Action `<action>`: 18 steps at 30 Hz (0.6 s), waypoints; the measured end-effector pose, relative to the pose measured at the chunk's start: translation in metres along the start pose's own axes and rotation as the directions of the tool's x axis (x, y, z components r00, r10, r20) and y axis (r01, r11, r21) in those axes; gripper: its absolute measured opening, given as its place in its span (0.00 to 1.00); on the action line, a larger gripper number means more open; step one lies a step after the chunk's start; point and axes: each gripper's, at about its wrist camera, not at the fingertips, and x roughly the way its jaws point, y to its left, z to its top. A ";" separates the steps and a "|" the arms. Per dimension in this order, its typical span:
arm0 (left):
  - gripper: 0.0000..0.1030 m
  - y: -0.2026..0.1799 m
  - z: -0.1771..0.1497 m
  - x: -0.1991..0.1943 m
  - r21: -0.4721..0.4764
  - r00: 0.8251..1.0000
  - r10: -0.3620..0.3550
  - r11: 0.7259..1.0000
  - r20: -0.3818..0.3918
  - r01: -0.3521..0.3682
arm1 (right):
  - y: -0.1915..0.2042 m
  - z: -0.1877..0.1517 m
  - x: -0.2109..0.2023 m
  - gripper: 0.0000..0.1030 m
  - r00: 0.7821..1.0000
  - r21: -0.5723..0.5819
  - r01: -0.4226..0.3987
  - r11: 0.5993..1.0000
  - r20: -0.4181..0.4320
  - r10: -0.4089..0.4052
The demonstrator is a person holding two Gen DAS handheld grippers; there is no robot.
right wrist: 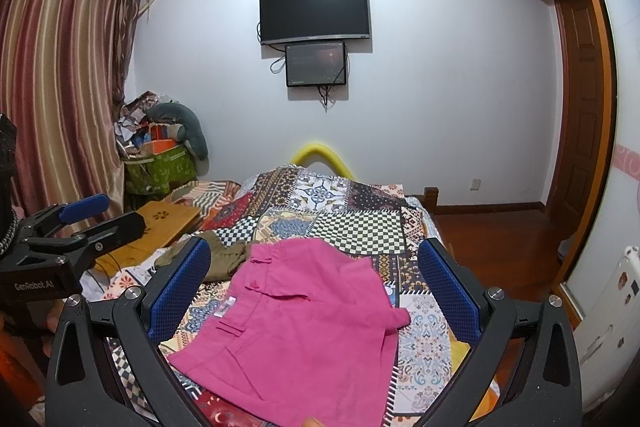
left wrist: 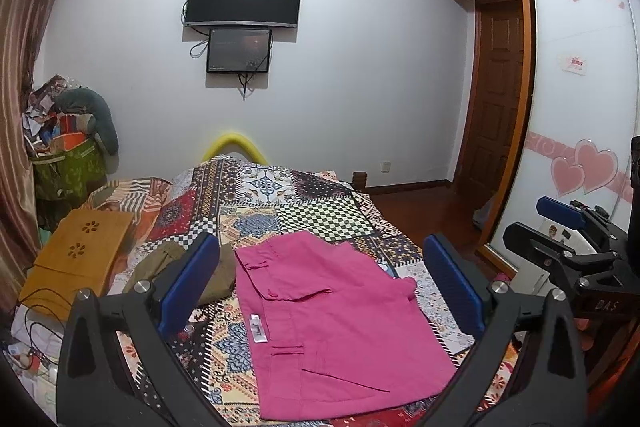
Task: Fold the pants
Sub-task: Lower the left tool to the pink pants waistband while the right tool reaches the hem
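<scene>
I'm holding my left tongs (left wrist: pixel 320 287) & right tongs (right wrist: pixel 314 287) spread wide apart, both hovering empty above the bed (left wrist: pixel 320 195). Pink pants (left wrist: pixel 336 327) are lying folded flat on the patchwork quilt, framed btwn the blue pads. An olive garment (left wrist: pixel 216 273) is sitting just beside them, w/ a wooden tray (left wrist: pixel 80 251) further left.

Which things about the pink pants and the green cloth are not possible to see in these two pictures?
- Pink pants: near hem leaves the bottom edge in both views.
- White label on the pants: print too small to read.
- Green cloth: partly hidden behind the right gripper finger; in the left view, behind the left gripper finger.
</scene>
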 end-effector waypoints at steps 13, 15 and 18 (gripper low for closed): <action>1.00 0.032 -0.008 0.074 0.015 0.995 0.003 1.000 -0.103 -0.001 | -0.042 -0.031 0.069 1.00 0.985 0.060 0.043 0.997 -0.169 -0.032; 0.99 0.037 -0.011 0.090 0.046 0.992 0.048 0.998 -0.118 -0.043 | -0.051 -0.039 0.082 1.00 0.979 0.071 0.049 0.996 -0.202 -0.034; 0.94 0.044 -0.017 0.114 0.094 0.985 0.100 0.992 -0.139 -0.087 | -0.062 -0.048 0.095 1.00 0.969 0.078 0.070 0.994 -0.241 -0.050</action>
